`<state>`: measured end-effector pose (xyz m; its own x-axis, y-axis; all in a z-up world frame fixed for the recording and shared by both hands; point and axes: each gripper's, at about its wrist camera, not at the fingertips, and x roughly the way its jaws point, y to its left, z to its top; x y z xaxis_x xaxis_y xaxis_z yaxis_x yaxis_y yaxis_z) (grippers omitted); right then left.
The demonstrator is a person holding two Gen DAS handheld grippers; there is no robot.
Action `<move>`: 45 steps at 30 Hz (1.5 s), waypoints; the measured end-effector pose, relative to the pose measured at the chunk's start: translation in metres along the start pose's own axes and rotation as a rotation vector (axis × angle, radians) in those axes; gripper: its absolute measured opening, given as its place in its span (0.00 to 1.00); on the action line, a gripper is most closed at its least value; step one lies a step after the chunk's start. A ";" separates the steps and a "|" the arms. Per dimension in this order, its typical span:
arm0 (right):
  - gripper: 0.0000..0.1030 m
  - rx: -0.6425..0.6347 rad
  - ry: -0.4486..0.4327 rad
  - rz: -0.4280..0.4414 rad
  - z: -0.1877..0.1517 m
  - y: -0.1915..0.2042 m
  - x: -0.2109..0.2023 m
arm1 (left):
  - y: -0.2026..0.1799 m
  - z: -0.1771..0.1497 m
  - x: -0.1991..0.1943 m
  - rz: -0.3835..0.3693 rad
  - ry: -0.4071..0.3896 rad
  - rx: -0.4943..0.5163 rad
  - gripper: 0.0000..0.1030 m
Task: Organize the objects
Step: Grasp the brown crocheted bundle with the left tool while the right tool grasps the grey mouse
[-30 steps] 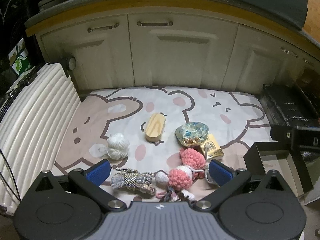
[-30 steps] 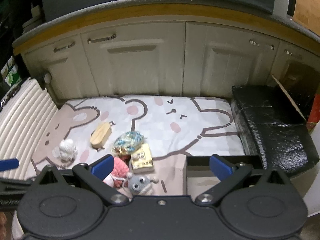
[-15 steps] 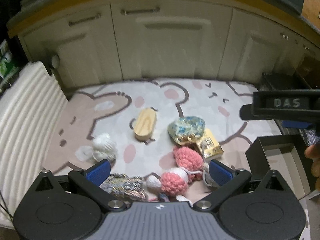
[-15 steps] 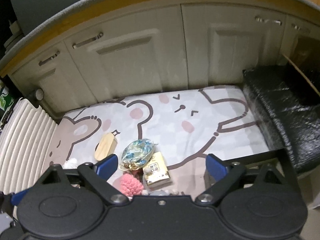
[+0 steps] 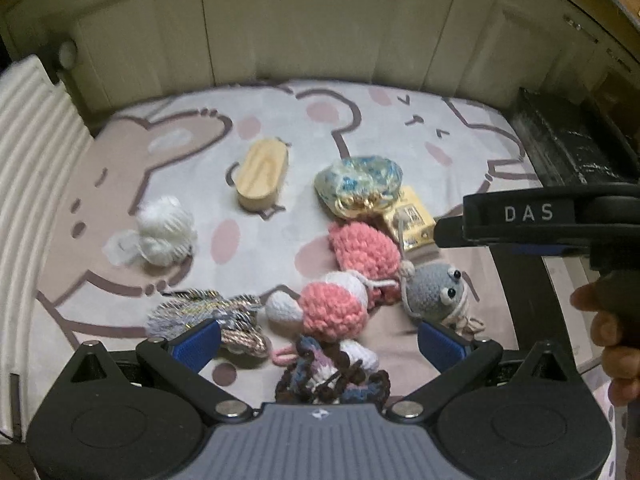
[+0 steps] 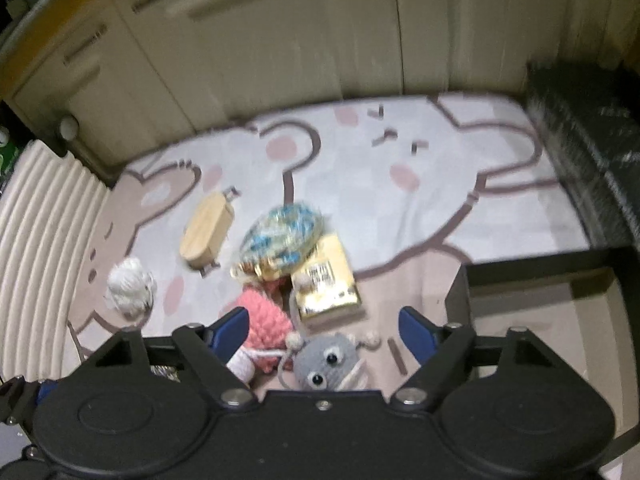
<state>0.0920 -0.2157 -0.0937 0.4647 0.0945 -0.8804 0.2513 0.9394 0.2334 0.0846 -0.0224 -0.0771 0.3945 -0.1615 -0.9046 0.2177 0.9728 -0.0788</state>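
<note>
While both grippers hang above the rabbit-print mat [image 5: 360, 128] with nothing in them, the sorting looks to be at its approach stage. Taking the pink crochet piece [image 5: 364, 246] as the landmark: the mat lies under it and under every loose item, and the black box [image 6: 532, 292], open-topped and seemingly empty, sits well to its right at the mat's edge, the likely place for the items, though that is a guess. Beyond the landmark and touching it lies the blue patterned pouch [image 5: 358, 184], with the gold packet [image 5: 412, 216] tucked just to the pouch's right. Farther off, beyond and to the left, rests the wooden oval block [image 5: 260, 176]; well to the left is the white yarn ball [image 5: 166, 230]. Just nearer the camera than the landmark lie a pink-and-white crochet toy [image 5: 332, 308] and the grey crochet mouse [image 5: 434, 292], and left of those a multicoloured cord bundle [image 5: 204, 312]. The left gripper [image 5: 318, 340] has its fingers spread wide over the pink-and-white toy; the right gripper [image 6: 326, 330] is likewise spread wide above the mouse, its view blurred. Next, I judge, one gripper must descend so its pads straddle a single soft toy, clear of the neighbours' cords, before closing.
</note>
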 end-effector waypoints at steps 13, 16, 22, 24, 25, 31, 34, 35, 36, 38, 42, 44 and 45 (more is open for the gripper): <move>0.75 -0.029 0.171 -0.013 -0.009 -0.001 0.046 | 0.005 -0.015 0.043 -0.046 0.163 0.092 0.92; 0.73 -0.067 0.189 -0.043 -0.012 0.003 0.052 | 0.003 -0.017 0.050 -0.045 0.184 0.109 0.91; 0.69 -0.087 0.223 -0.069 -0.014 0.005 0.064 | 0.004 -0.022 0.066 -0.047 0.243 0.125 0.86; 0.68 -0.102 0.235 -0.078 -0.016 0.007 0.068 | 0.005 -0.023 0.071 -0.046 0.262 0.130 0.83; 0.68 -0.104 0.237 -0.078 -0.017 0.008 0.069 | 0.005 -0.022 0.073 -0.048 0.267 0.128 0.78; 0.56 -0.130 0.255 -0.074 -0.019 0.014 0.073 | 0.006 -0.023 0.072 -0.087 0.283 0.114 0.58; 0.55 -0.158 0.252 -0.076 -0.019 0.017 0.070 | 0.007 -0.021 0.068 -0.096 0.277 0.095 0.50; 0.54 -0.157 0.247 -0.073 -0.018 0.018 0.067 | 0.009 -0.020 0.065 -0.094 0.270 0.086 0.48; 0.54 -0.155 0.239 -0.068 -0.017 0.019 0.064 | 0.010 -0.020 0.062 -0.091 0.264 0.078 0.48; 0.54 -0.153 0.220 -0.056 -0.015 0.021 0.057 | 0.012 -0.018 0.056 -0.088 0.248 0.055 0.47; 0.54 -0.153 0.182 -0.033 -0.013 0.027 0.040 | 0.014 -0.015 0.041 -0.085 0.204 0.011 0.46; 0.54 -0.151 0.162 -0.025 -0.013 0.029 0.030 | 0.015 -0.013 0.031 -0.082 0.176 -0.013 0.46; 0.54 -0.151 0.153 -0.021 -0.013 0.030 0.025 | 0.015 -0.012 0.026 -0.081 0.163 -0.023 0.46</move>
<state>0.0998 -0.1810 -0.1142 0.3239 0.1123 -0.9394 0.1242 0.9793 0.1599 0.0872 -0.0097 -0.1075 0.2262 -0.2126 -0.9506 0.2215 0.9616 -0.1623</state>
